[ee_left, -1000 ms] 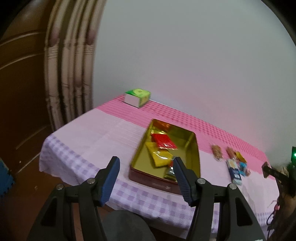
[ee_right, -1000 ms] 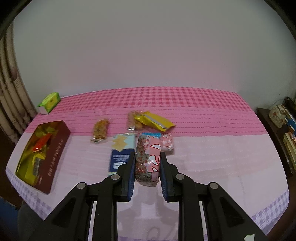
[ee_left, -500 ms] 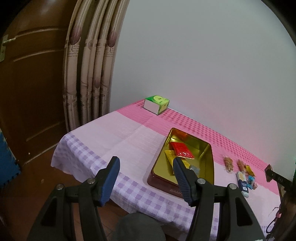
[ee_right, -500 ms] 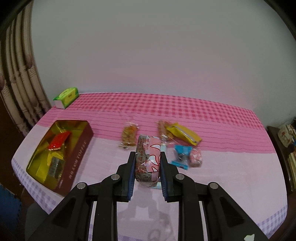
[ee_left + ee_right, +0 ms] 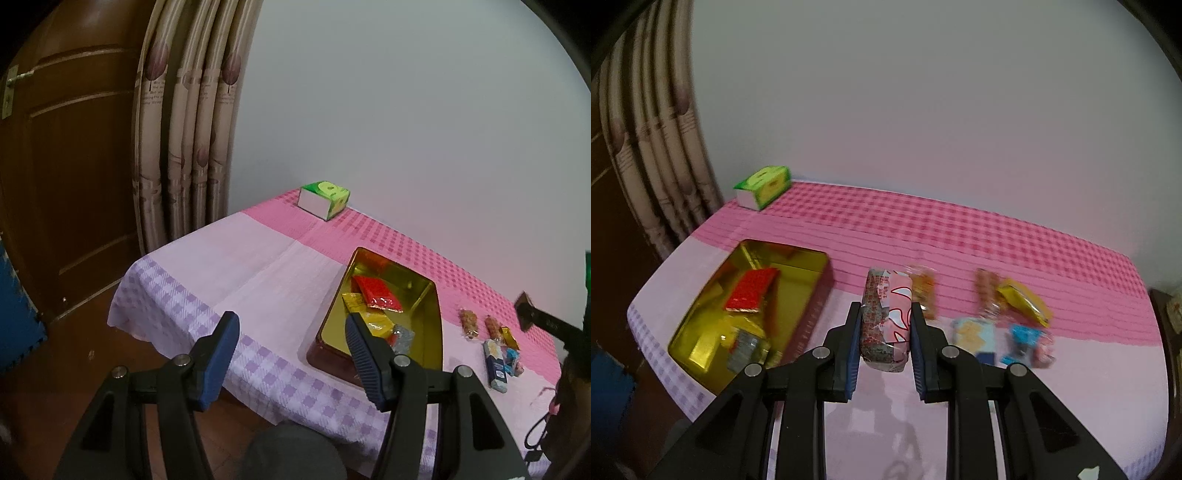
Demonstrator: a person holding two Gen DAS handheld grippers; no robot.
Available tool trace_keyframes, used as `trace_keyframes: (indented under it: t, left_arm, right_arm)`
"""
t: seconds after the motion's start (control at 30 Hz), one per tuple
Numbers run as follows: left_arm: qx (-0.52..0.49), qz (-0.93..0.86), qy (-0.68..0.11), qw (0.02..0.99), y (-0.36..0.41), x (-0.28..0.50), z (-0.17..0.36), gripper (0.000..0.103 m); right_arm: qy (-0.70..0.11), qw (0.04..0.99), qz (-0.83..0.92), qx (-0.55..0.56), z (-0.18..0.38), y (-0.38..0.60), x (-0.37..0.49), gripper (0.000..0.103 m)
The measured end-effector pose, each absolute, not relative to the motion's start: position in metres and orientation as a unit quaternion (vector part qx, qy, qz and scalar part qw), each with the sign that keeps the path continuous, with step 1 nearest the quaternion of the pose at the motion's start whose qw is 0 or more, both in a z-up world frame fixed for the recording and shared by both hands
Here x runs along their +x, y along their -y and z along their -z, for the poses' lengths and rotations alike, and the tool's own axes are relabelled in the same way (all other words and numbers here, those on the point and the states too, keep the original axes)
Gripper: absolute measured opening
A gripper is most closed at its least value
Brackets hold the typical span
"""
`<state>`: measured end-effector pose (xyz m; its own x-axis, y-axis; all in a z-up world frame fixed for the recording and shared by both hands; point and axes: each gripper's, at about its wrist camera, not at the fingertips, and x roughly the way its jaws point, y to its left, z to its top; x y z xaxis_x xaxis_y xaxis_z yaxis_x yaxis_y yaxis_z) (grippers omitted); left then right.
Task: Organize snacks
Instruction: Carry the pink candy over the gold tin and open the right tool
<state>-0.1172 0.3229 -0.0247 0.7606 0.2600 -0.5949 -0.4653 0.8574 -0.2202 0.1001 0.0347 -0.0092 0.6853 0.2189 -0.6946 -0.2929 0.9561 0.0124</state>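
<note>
Because its printed film wrapper crinkled between the pads, the pink-and-grey snack pack [image 5: 885, 317] looked light, soft and crushable; the right claw [image 5: 884, 334] held it across the middle of its long sides, clear above the table [image 5: 1071, 387]. That grip seemed sound, though glossy film might slip. The gold tin [image 5: 701, 354], already holding several packets, lay near the table's front-left edge, with free floor in its far half. The left claw [image 5: 291, 339] hung wide and empty before that edge.

One tin [image 5: 798, 314], one green box [image 5: 764, 186], two grippers
</note>
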Motion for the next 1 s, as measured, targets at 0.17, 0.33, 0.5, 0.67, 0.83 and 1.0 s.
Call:
trace_keyframes:
  t: [0.17, 0.33, 0.5, 0.67, 0.83, 1.0]
  left_arm:
    - [-0.185, -0.197, -0.291, 0.918, -0.326, -0.115, 0.029, 0.061]
    - [-0.189, -0.195, -0.295, 0.916, -0.329, -0.114, 0.031, 0.061]
    - [-0.197, -0.198, -0.3, 0.912, -0.334, -0.112, 0.036, 0.061]
    - [-0.211, -0.194, -0.313, 0.905, -0.34, -0.108, 0.043, 0.061]
    - [-0.214, -0.192, -0.322, 0.902, -0.343, -0.105, 0.048, 0.061]
    - [-0.22, -0.19, -0.331, 0.898, -0.345, -0.101, 0.053, 0.061]
  right_arm:
    - [-0.375, 0.91, -0.168, -0.063, 0.012, -0.08, 0.106, 0.021]
    - [-0.382, 0.9, -0.192, -0.081, 0.022, -0.125, 0.114, 0.021]
    - [-0.395, 0.893, -0.198, -0.091, 0.036, -0.151, 0.127, 0.021]
    - [-0.409, 0.886, -0.197, -0.097, 0.053, -0.169, 0.139, 0.021]
    - [-0.422, 0.877, -0.2, -0.115, 0.071, -0.191, 0.148, 0.021]
    - [-0.437, 0.869, -0.201, -0.12, 0.089, -0.202, 0.156, 0.022]
